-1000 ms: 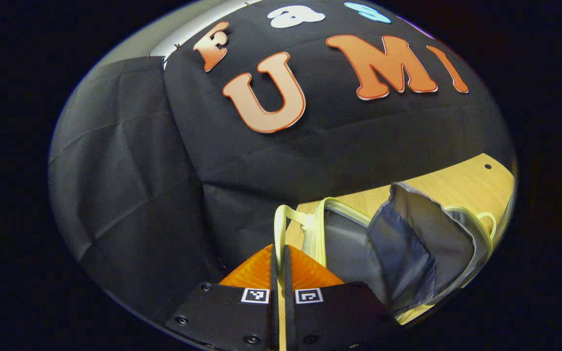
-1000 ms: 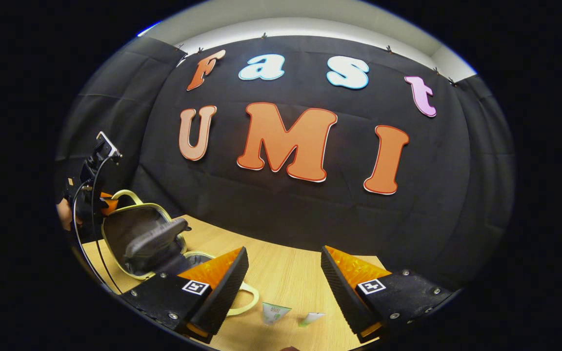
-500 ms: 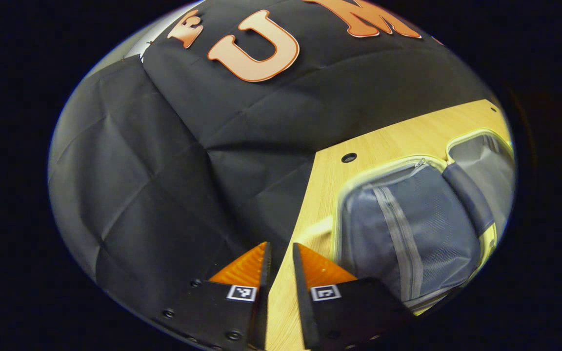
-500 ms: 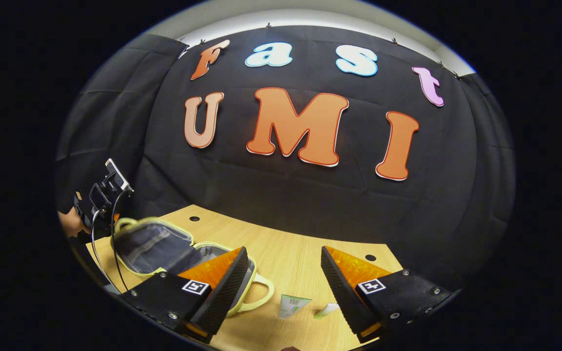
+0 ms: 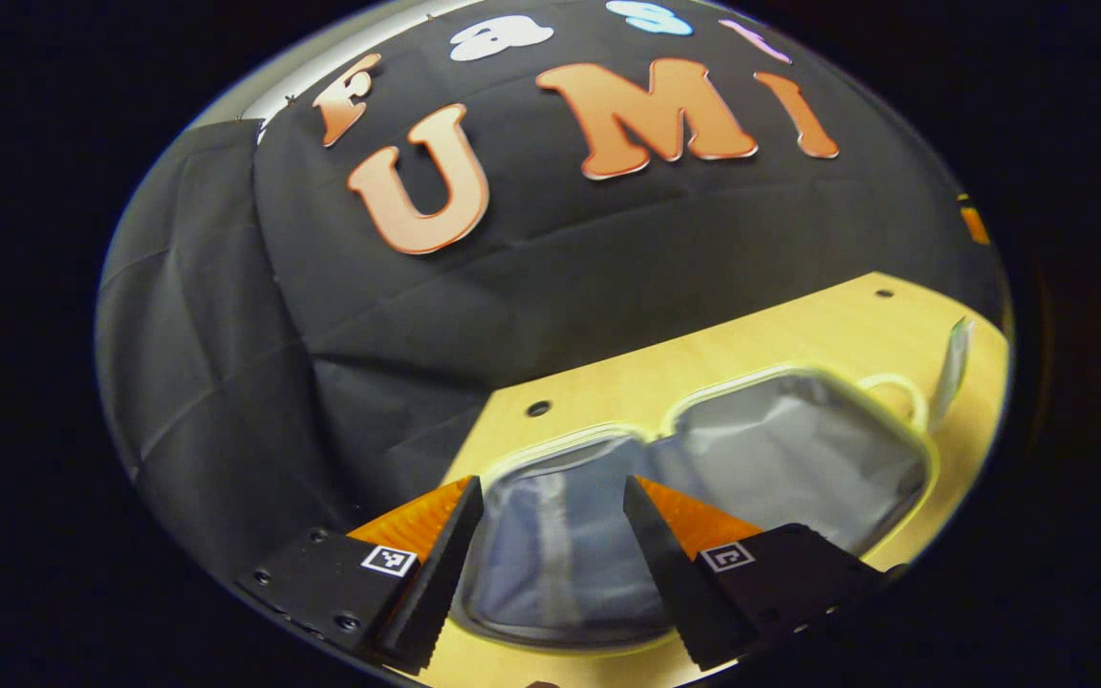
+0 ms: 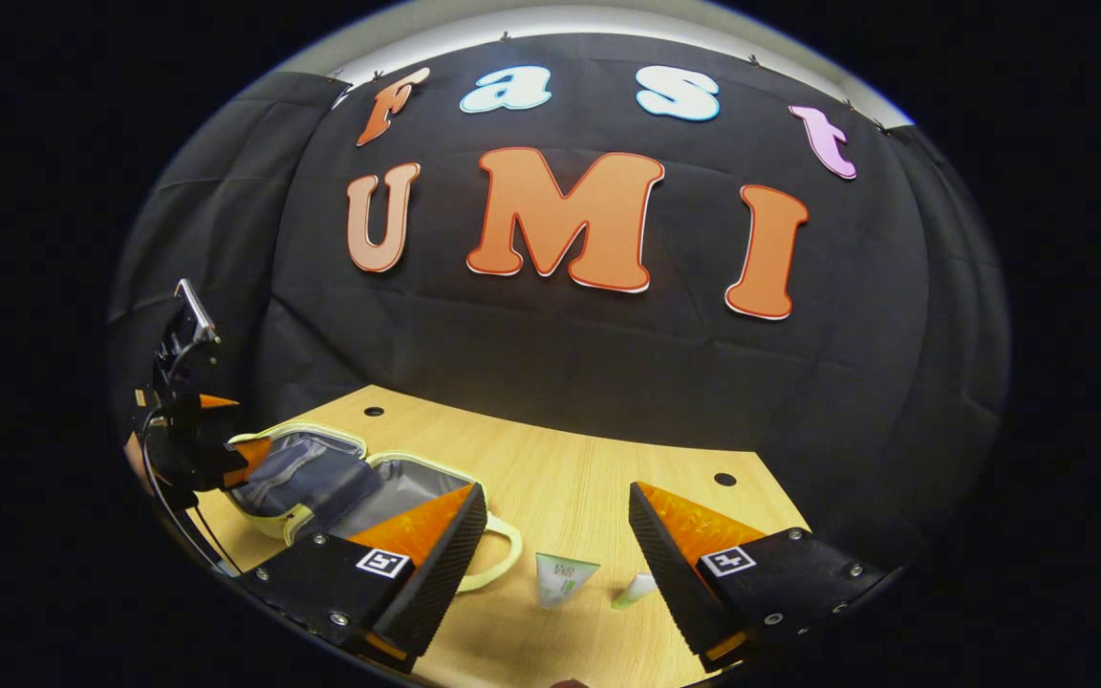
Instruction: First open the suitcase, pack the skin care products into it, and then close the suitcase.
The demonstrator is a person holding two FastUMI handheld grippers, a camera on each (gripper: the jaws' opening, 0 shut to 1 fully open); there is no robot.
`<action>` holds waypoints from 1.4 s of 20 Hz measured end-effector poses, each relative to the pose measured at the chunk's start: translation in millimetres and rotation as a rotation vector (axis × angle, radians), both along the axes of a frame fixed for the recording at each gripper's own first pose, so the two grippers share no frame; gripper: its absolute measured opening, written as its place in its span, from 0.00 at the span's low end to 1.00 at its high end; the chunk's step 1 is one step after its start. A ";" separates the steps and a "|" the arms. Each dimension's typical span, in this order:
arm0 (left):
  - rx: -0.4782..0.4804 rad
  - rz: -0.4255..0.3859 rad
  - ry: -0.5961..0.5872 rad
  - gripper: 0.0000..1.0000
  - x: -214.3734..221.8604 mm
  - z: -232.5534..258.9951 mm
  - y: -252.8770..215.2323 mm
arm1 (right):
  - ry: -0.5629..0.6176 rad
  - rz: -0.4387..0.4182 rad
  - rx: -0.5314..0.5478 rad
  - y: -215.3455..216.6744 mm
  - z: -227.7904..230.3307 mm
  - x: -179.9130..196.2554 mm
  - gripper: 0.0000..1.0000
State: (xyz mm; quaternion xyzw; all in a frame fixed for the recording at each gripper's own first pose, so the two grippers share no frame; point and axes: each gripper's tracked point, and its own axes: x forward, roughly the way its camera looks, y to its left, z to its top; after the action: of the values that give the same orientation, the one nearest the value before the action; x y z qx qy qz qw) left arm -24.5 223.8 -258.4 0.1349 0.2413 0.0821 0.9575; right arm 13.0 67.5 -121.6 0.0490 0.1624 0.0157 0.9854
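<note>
The small suitcase (image 5: 789, 468) lies flat and wide open on the wooden table (image 5: 703, 358), grey lining up, pale yellow-green rim and handle (image 5: 895, 392). My left gripper (image 5: 550, 487) hovers open just above its near half, holding nothing. In the right gripper view the suitcase (image 6: 350, 478) is at the left, with the left gripper (image 6: 226, 430) over its far end. My right gripper (image 6: 558, 492) is open and empty. Beyond its fingers lie a white-green tube (image 6: 562, 576) and a smaller tube (image 6: 634, 591) on the table. One tube (image 5: 957, 358) also appears past the handle in the left gripper view.
The black cloth wall stands close behind the table (image 6: 560, 449). Small round holes (image 6: 724, 479) mark the tabletop near its back edge. Bare wood lies between the suitcase and the tubes. A cable hangs from the left gripper's body (image 6: 163, 478).
The left gripper let go of the suitcase's yellow strap and opened wide. The lid dropped from upright to lying flat open. The right gripper stayed open and barely moved.
</note>
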 end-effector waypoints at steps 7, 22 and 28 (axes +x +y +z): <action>-0.133 -0.223 -0.008 0.96 8.5 -13.3 -175.2 | 0.042 -0.031 0.006 -39.0 -20.4 -12.9 0.95; -0.356 -0.343 0.076 0.96 19.3 -110.6 -392.0 | 0.101 -0.046 -0.049 -117.5 -86.7 -42.8 0.95; -0.417 -0.283 0.101 0.90 46.9 -143.0 -411.6 | 0.148 -0.009 -0.070 -120.1 -105.0 -35.2 0.95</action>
State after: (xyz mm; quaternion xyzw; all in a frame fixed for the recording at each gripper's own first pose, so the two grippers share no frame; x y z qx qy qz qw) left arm 22.4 -187.8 -401.4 -0.0292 0.2794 -0.1113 0.9532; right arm -22.2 -52.6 -226.6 0.0163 0.2349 0.0017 0.9719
